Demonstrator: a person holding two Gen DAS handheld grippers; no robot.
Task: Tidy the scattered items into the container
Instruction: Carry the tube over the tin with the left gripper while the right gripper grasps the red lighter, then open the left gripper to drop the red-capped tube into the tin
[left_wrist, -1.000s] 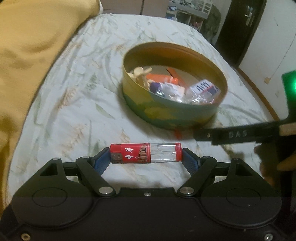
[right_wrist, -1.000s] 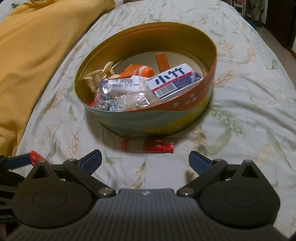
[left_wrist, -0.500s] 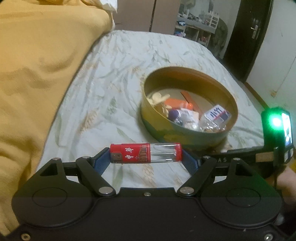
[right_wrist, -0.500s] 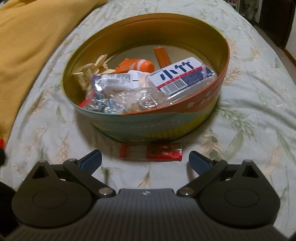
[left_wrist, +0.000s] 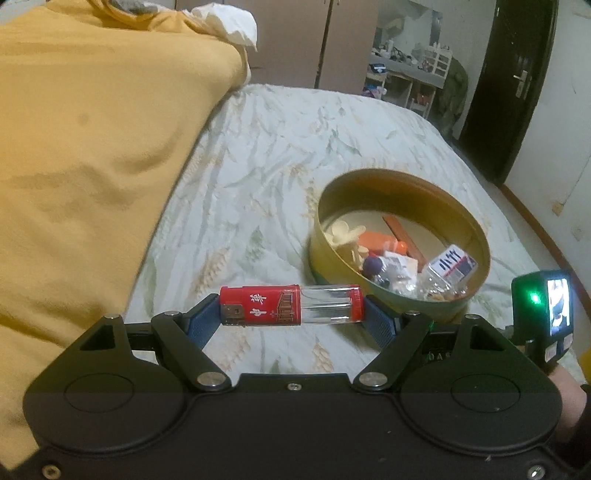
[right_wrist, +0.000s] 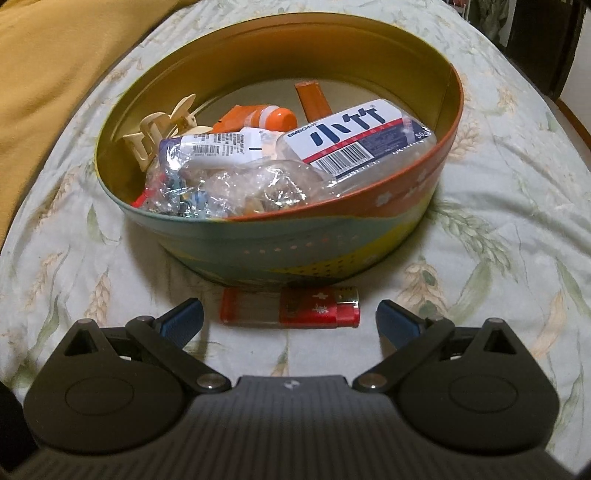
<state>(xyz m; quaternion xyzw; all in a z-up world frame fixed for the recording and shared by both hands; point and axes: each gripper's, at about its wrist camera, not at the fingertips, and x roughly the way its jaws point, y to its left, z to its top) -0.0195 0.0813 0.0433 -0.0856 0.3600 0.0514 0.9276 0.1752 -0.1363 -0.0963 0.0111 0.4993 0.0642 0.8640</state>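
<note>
The right gripper (right_wrist: 289, 320), jaws wide, hangs over the second lighter (right_wrist: 290, 312) lying crosswise beside the tin (right_wrist: 295, 247), while the left gripper (left_wrist: 291, 318) clamps 1 lighter (left_wrist: 290, 304) endwise.

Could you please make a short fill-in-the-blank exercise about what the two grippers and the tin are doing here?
1. The left gripper holds a red ____ by its two ends.
2. The right gripper is ____ and holds nothing.
3. A second lighter lies on the bed sheet, just ____ the round tin.

Missing words: lighter; open; outside
</note>
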